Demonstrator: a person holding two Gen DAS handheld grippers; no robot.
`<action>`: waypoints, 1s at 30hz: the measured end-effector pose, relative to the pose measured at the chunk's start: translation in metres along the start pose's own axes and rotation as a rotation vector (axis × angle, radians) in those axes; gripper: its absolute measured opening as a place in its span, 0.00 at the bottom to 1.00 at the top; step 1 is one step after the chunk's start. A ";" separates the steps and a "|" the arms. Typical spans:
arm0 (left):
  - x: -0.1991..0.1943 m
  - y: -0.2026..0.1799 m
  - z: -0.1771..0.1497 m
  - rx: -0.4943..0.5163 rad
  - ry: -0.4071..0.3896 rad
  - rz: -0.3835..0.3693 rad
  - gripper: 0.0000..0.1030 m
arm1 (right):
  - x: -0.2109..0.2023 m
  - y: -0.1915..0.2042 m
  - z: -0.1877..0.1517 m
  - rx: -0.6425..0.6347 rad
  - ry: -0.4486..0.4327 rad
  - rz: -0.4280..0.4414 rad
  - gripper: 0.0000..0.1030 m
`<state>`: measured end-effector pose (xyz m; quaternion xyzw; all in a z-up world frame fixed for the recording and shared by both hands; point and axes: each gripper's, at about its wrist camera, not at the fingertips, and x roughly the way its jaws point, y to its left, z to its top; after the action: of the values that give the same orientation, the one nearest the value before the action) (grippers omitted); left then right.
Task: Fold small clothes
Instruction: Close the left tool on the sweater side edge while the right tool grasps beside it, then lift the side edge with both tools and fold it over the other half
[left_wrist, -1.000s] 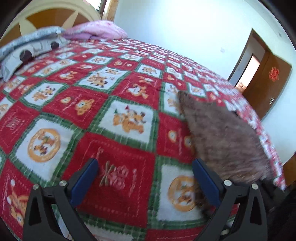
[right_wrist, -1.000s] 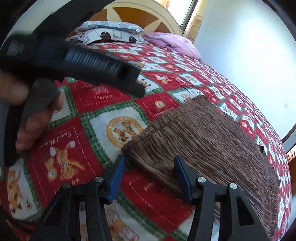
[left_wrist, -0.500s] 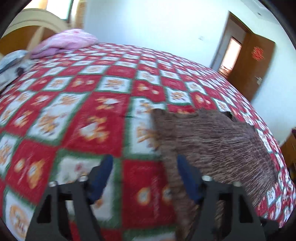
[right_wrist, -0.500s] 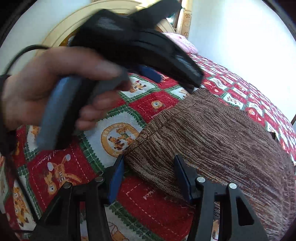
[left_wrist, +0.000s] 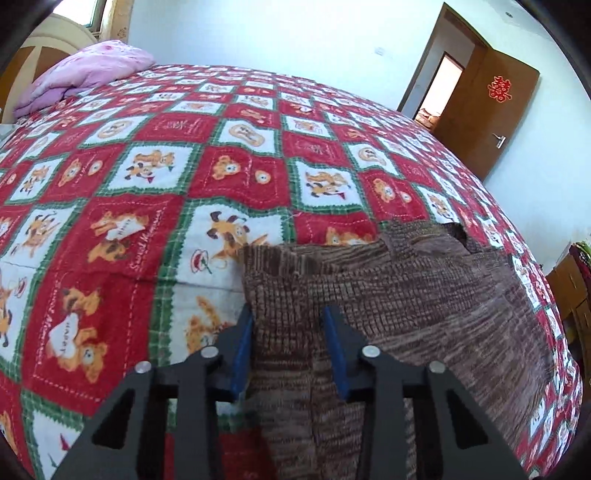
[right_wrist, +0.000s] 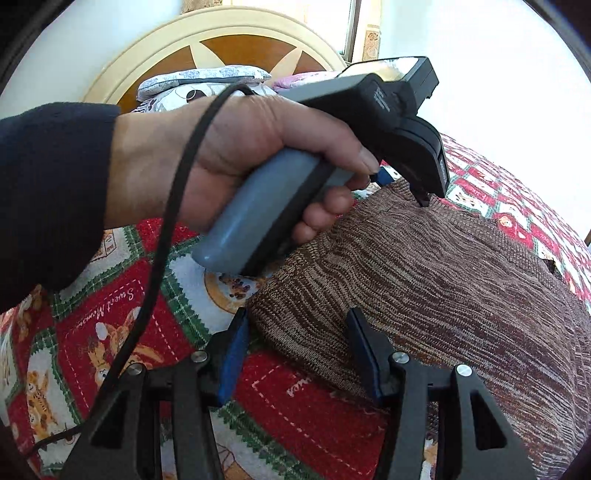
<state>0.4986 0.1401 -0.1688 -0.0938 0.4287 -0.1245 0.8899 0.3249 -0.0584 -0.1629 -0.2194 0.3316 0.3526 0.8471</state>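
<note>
Now, brown knit garment (left_wrist: 424, 314) flat on checked bedspread (left_wrist: 110, 229), long axis near-left to far-right | left gripper (left_wrist: 290, 347) spread, straddling its near-left edge | right gripper (right_wrist: 295, 350) spread over its near corner | bedspread writing: "Sweet Memory" | red emblem on door (left_wrist: 495, 110)

A knitted garment (left_wrist: 424, 310) is lying flat on the bedspread (left_wrist: 155, 206), toward its right side in the left wrist view. The left gripper (left_wrist: 290, 345) is sitting over the garment's left edge, one finger on the bedspread beside it and the other on the knit, while the right gripper (right_wrist: 295, 350) is straddling a near corner of the same garment (right_wrist: 443, 280), the person's left hand (right_wrist: 229, 158) being just beyond it. A pillow (left_wrist: 85, 77) is lying at the far left, a door (left_wrist: 487, 110) is standing at the far right, and a headboard (right_wrist: 207, 51) is rising behind the bed
</note>
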 end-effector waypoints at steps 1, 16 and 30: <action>0.001 0.002 0.000 -0.009 -0.004 -0.008 0.32 | -0.001 -0.001 -0.001 0.001 -0.003 -0.001 0.52; -0.027 -0.005 0.020 -0.081 -0.006 -0.063 0.09 | -0.062 -0.041 0.018 0.141 -0.002 0.106 0.10; -0.047 -0.066 0.044 -0.124 -0.092 -0.146 0.09 | -0.129 -0.115 -0.013 0.374 -0.107 0.137 0.07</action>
<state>0.4953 0.0944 -0.0892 -0.1853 0.3861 -0.1579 0.8898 0.3363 -0.1996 -0.0633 -0.0164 0.3601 0.3528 0.8635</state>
